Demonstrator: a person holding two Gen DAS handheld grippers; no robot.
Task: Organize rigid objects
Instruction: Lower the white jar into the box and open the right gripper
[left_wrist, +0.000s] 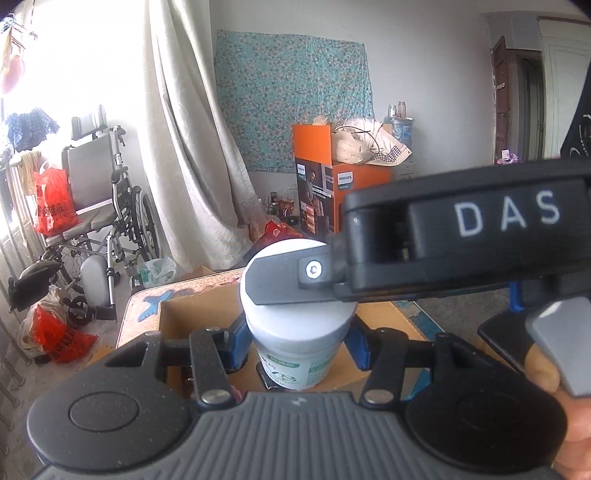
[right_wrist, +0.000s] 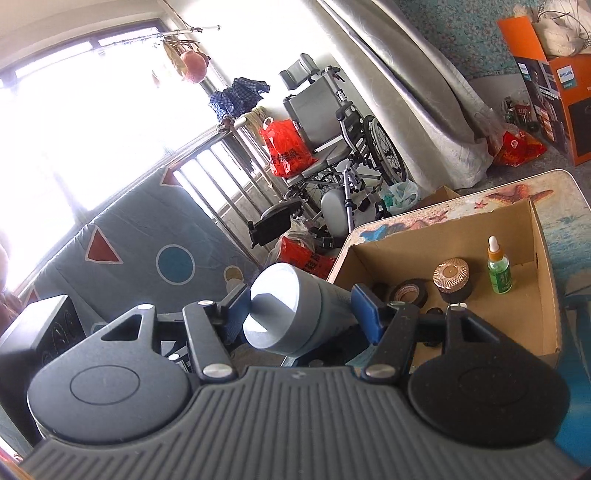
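A white jar with a wide white lid and a green label stands upright between the blue pads of my left gripper, which is shut on its body. It hangs above an open cardboard box. My right gripper comes in from the right, and one of its fingers lies across the near side of the lid. In the right wrist view my right gripper straddles the jar at the lid, with a blue pad against each side.
The cardboard box on the sea-patterned table holds a green dropper bottle, a rose-gold-lidded jar and a black tape roll. A wheelchair, red bags and an orange carton stand on the floor beyond.
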